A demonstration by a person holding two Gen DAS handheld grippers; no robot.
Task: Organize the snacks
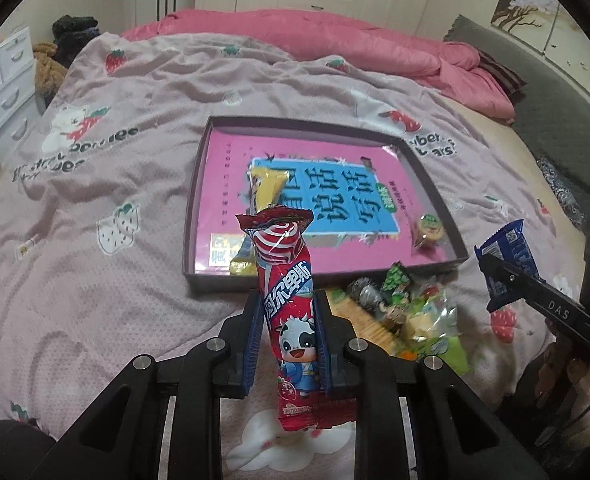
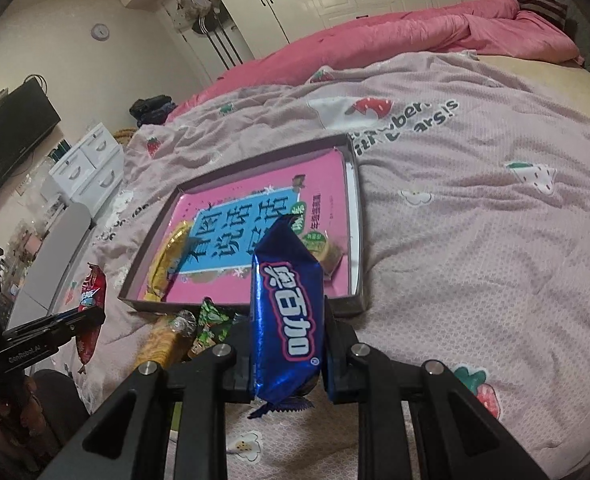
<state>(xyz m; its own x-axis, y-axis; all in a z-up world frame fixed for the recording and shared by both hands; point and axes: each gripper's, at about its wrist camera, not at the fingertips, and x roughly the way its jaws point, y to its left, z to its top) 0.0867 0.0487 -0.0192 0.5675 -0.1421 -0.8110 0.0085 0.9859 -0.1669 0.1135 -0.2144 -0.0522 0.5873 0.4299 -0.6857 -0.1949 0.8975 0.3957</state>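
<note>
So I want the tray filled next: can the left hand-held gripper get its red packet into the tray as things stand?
Probably yes. The left hand-held gripper grips the red packet just short of the tray, whose pink floor is mostly bare; only a yellow packet and a small round snack lie inside.

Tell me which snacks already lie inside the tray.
Two: the yellow packet at the tray's left side and the small round green-topped snack near its right wall. Every other snack is gripped or piled outside.
</note>
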